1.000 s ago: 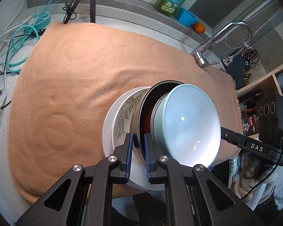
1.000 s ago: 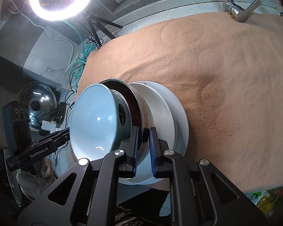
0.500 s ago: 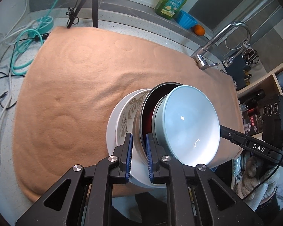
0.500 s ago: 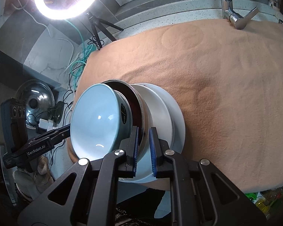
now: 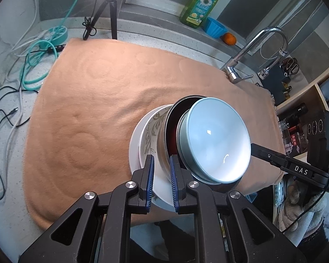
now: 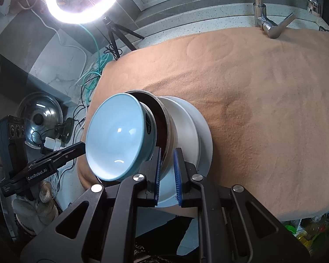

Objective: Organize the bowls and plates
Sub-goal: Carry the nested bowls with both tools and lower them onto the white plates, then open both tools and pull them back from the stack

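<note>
Where the left view hides it, a pot lid (image 6: 40, 115) shows.

The left hand-held gripper (image 5: 160, 171) reaches forward from the lower edge of its own view, its two blue-padded fingers (image 5: 150, 172) upright and nearly parallel, set a narrow gap apart and closed on the rim of a stack of dishes (image 5: 164, 140); the right hand-held gripper (image 6: 167, 169) mirrors it in its own view, blue pads (image 6: 177, 171) pinched on the same stack's rim from the opposite side; each gripper's black body shows at the far side in the other's view, the right one (image 5: 296, 168) at the right edge, the left one (image 6: 43, 164) at the left edge; both face each other.
</note>
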The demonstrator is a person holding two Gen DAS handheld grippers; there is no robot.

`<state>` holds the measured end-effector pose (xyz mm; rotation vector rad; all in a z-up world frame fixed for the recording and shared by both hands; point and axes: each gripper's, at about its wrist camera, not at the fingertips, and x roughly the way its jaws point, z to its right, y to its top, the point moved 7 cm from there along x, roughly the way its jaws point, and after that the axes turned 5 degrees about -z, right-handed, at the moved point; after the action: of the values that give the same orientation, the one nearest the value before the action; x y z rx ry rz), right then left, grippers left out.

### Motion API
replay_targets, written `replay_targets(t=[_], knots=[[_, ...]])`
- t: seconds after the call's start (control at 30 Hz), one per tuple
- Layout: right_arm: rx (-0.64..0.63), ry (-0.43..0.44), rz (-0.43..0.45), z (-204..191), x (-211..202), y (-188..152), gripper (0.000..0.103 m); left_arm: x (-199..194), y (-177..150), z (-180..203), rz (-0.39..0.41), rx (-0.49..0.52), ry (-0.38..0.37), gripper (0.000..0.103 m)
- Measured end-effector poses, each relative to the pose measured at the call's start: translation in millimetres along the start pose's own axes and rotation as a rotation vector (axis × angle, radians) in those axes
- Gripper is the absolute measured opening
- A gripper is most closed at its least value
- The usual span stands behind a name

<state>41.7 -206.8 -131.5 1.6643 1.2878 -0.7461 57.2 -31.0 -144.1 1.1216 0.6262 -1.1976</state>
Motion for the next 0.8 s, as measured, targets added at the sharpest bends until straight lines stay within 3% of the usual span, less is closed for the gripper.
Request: replay_targets(t=[0.3,0.37,0.43,0.57,0.67,0.73,0.8], knots=[[-0.057,-0.058,0.049,-11,-13,-6,0.013,-17,-7,0,0.058,0.031,0.052,0.013],[-0.081,-0.087,0.075,-16,-19,-9,0.02,-21,-10,3,0.079,0.044,0.067,0.013],[-0.107,-0.123,0.106,-22,-25,-12,0.035,-25,-11,5,0.095,0.05,0.076,0.02],[-0.152,-0.179,0.154,-29,-36,-16,0.04,-30,-16,14,0.124,0.085,0.105,0.023],[-0.167,-0.213,0.183,-32,-43,-18,0.055,-34,-18,18,0.147,0.097,0.118,0.038],[-0.17,-0.224,0.205,-34,-49,-19,0.068,-38,-20,20,0.167,0.099,0.124,0.058],[-0.172,-0.235,0.233,-36,-55,-21,0.074,-42,-20,23,0.186,0.103,0.134,0.062]])
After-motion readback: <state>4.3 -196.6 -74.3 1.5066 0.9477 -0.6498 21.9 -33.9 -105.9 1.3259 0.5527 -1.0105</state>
